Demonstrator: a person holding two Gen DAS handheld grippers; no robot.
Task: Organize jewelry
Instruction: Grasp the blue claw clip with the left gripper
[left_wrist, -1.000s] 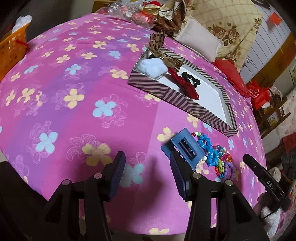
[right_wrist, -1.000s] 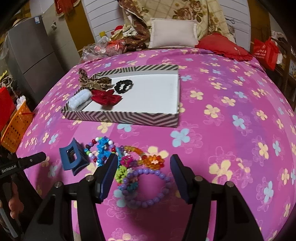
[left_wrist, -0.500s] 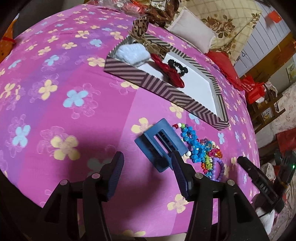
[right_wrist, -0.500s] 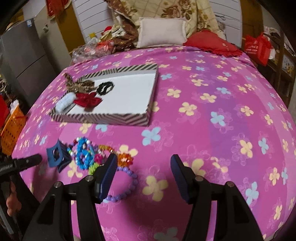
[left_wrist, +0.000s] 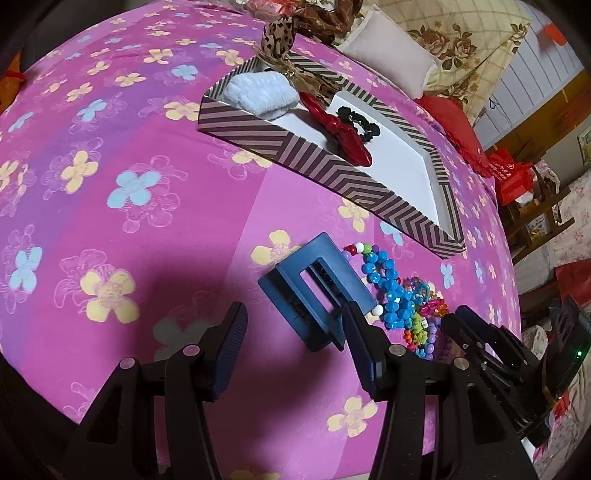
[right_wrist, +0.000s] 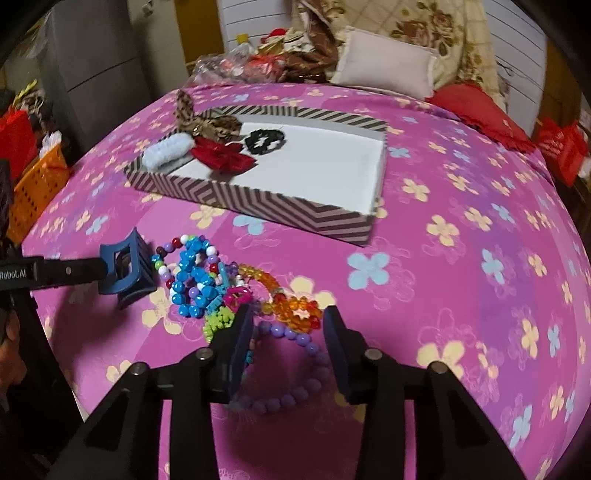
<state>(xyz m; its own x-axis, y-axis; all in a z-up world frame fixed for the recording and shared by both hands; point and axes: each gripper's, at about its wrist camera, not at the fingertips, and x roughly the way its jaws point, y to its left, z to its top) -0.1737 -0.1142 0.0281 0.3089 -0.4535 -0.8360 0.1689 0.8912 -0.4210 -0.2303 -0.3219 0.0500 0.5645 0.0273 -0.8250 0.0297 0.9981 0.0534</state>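
Note:
A dark blue hair claw (left_wrist: 317, 288) lies on the pink flowered bedspread (left_wrist: 110, 184), just ahead of my left gripper (left_wrist: 295, 332). The gripper is open; its right finger (left_wrist: 364, 350) overlaps the claw and its left finger stands apart. Beside the claw lies a heap of bead bracelets, blue (right_wrist: 192, 280), orange (right_wrist: 295, 306) and green (right_wrist: 218, 321). My right gripper (right_wrist: 288, 332) is low over a purple bead bracelet (right_wrist: 295, 369), its jaws closing with the bracelet's ring between them. The striped tray (right_wrist: 258, 199) beyond holds a white scrunchie (right_wrist: 166, 151), a red bow (right_wrist: 221, 155) and a black scrunchie (right_wrist: 264, 140).
A leopard bow (right_wrist: 195, 118) hangs over the tray's far rim. An orange basket (right_wrist: 33, 188) stands off the bed at left. A white pillow (right_wrist: 384, 62) and a red cushion (right_wrist: 476, 107) lie at the head. The bed's front edge drops right below both grippers.
My left gripper has come closer to the blue claw, which now sits at its right finger. My right gripper has swung back over the bracelets and its jaws have narrowed around the purple one.

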